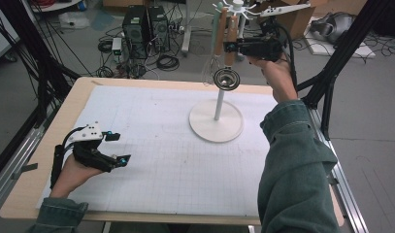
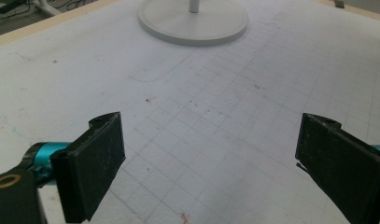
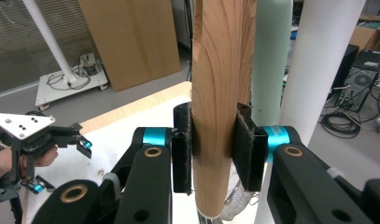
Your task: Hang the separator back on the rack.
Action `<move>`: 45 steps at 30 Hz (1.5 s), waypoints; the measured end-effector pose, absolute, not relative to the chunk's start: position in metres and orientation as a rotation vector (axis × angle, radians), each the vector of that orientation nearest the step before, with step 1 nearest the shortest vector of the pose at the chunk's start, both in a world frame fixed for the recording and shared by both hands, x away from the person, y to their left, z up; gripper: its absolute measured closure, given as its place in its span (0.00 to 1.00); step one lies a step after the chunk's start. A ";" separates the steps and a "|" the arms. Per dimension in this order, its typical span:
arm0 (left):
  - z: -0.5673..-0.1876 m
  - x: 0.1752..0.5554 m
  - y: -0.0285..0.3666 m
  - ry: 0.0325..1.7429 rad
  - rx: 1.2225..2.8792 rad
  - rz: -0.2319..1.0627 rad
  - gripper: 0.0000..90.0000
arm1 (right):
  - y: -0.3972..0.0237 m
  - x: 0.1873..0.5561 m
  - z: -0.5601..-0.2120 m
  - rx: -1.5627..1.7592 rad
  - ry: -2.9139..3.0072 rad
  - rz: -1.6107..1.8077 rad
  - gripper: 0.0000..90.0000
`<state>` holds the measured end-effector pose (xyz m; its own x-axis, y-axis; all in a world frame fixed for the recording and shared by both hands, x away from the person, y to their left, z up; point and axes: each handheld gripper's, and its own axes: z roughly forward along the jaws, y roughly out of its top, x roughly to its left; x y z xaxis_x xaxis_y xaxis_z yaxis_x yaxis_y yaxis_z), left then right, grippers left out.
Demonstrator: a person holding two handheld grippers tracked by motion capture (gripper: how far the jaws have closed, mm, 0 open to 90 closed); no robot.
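In the high view, the left gripper (image 1: 118, 147) rested low over the white gridded mat (image 1: 151, 160) near the table's (image 1: 78, 92) left edge, its jaws spread wide with nothing between them. The left gripper view confirmed this: both black pads stood far apart above bare mat, and ahead of them lay the round white base (image 2: 193, 23) of the rack, well apart from the jaws. That view also brought out small specks and faint pencil-like marks on the mat, which the high view was too coarse to show.

Further right in the high view, the white rack (image 1: 218, 104) stood on its base toward the table's far side, with utensils hanging from its top arms: a pale green handle (image 1: 218, 26) carrying a wire whisk (image 1: 212, 68), and beside it the wooden handle (image 1: 231, 36) with a round metal strainer head (image 1: 226, 77) at its lower end. The right gripper (image 1: 227, 47) was held up level at the rack, meeting the wooden handle.

The right gripper view showed what the high view could not settle: both pads pressed against opposite sides of the wooden handle (image 3: 222, 93), so the jaws were closed on it. The green handle (image 3: 270, 60) hung just behind, the white post (image 3: 325, 65) beside that. Wire mesh showed below the pads. At the far left of that view, the left gripper (image 3: 61, 158) appeared in the distance with its grey plate.
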<state>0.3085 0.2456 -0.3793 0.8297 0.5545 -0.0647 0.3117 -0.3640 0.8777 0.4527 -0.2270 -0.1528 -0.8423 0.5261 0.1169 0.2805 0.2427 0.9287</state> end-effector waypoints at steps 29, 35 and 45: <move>-0.380 0.308 0.248 0.651 1.969 0.289 0.10 | -0.253 0.423 -0.173 0.801 2.149 1.729 0.45; -0.381 0.309 0.248 0.654 1.977 0.284 0.10 | -0.262 0.410 -0.187 0.810 2.122 1.715 0.39; -0.383 0.310 0.249 0.668 1.970 0.281 0.08 | -0.269 0.392 -0.212 0.824 2.117 1.706 0.32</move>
